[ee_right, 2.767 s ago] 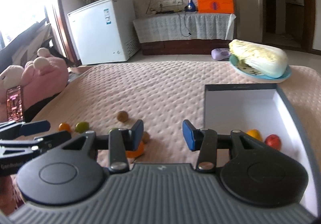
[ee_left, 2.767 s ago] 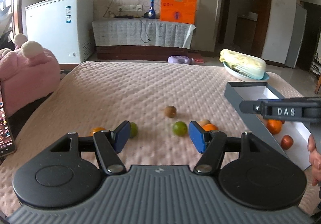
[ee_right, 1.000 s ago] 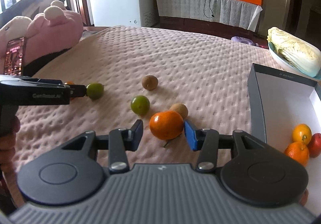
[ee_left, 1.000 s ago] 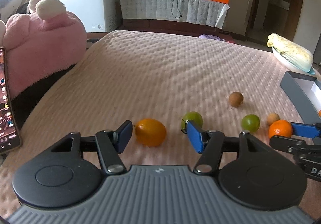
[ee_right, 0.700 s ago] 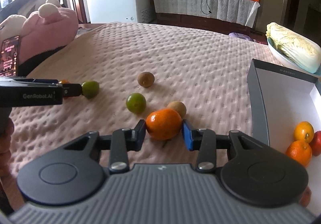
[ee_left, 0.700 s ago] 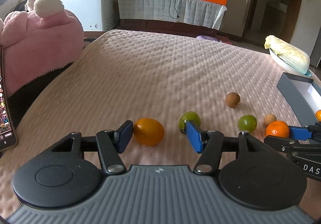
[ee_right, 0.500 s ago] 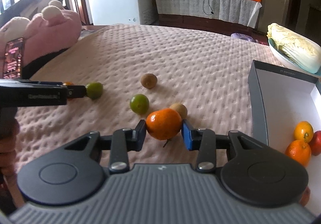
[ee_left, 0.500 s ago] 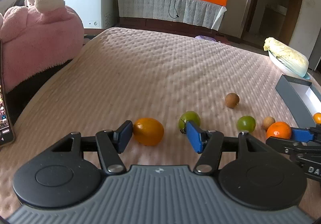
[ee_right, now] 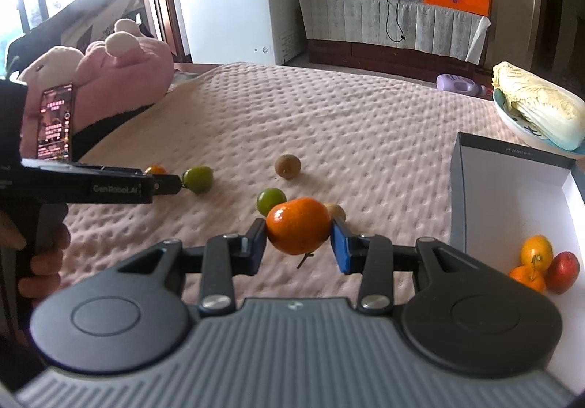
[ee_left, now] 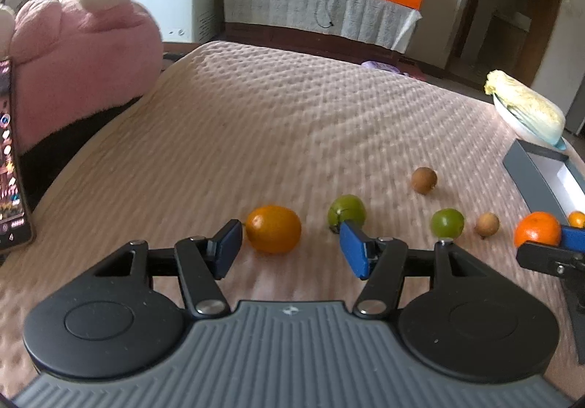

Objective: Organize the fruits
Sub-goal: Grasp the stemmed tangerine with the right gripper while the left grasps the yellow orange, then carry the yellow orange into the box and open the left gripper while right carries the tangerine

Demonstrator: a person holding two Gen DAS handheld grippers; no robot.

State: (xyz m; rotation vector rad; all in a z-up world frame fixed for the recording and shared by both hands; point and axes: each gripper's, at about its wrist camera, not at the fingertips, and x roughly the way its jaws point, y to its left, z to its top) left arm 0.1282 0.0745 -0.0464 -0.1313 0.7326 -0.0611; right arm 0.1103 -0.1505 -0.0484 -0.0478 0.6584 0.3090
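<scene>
My right gripper [ee_right: 298, 243] is shut on an orange mandarin [ee_right: 298, 230] and holds it just above the pink quilt; it also shows in the left wrist view [ee_left: 536, 228]. My left gripper [ee_left: 290, 249] is open, with a yellow-orange fruit [ee_left: 273, 229] just ahead between its fingers, nearer the left one. A green fruit [ee_left: 346, 211] lies by the right fingertip. A second green fruit [ee_left: 446, 222] and two brown fruits [ee_left: 424, 180] [ee_left: 487, 224] lie further right. The grey box [ee_right: 512, 196] holds three fruits [ee_right: 536, 250].
A pink plush toy [ee_left: 84, 53] and a phone [ee_left: 9, 166] sit at the left edge of the quilt. A cabbage on a plate [ee_right: 537, 112] stands behind the box. A white freezer [ee_right: 237, 6] and a cabinet stand beyond.
My right gripper closed on the mandarin and lifted it slightly. My left gripper came down over the yellow-orange fruit and stays open.
</scene>
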